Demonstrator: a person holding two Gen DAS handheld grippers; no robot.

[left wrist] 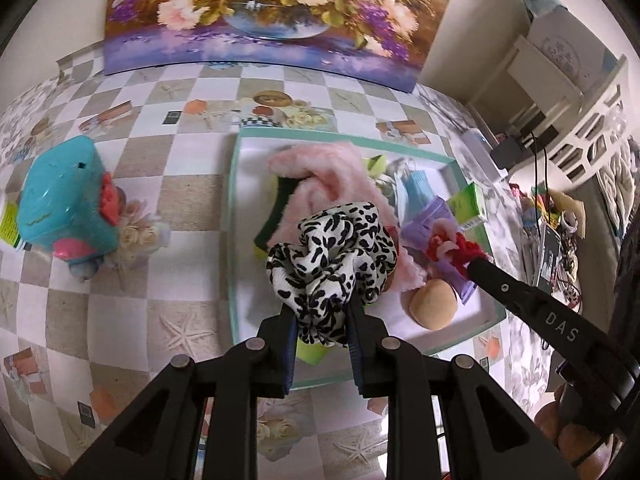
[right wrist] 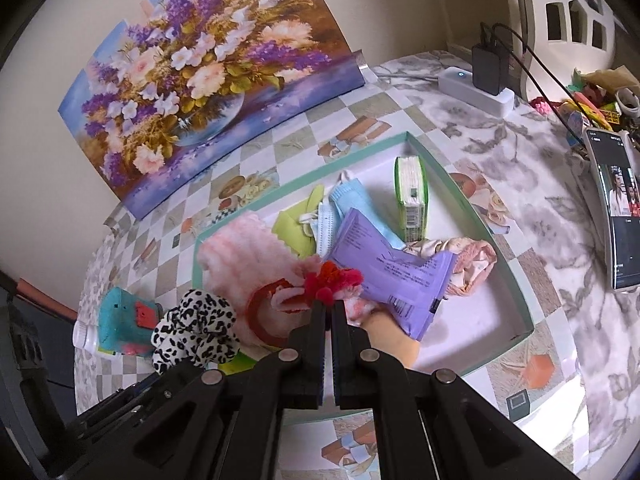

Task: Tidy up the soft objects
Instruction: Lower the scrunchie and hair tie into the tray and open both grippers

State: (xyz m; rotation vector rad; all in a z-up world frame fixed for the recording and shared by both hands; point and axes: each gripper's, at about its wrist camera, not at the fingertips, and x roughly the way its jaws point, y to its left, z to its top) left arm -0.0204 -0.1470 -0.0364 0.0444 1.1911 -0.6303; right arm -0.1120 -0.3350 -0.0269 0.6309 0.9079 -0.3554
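Observation:
My left gripper (left wrist: 322,312) is shut on a black-and-white leopard-print scrunchie (left wrist: 332,264), which hangs over the near-left part of a shallow teal-rimmed tray (left wrist: 234,200). My right gripper (right wrist: 330,306) is shut on a red and pink fuzzy hair tie (right wrist: 328,280) just above the tray's contents; the left wrist view shows this gripper (left wrist: 472,266) at the right. The tray (right wrist: 500,248) holds a pink fluffy cloth (right wrist: 248,256), a purple packet (right wrist: 392,276), blue face masks (right wrist: 352,204), a green tissue pack (right wrist: 412,200), a floral pink scrunchie (right wrist: 472,260) and a tan round puff (left wrist: 434,304).
A teal toy (left wrist: 60,204) stands left of the tray on the checkered tablecloth. A flower painting (left wrist: 272,12) leans on the wall behind. At the right are a phone (right wrist: 616,208), a white power strip with a charger (right wrist: 472,88) and small clutter.

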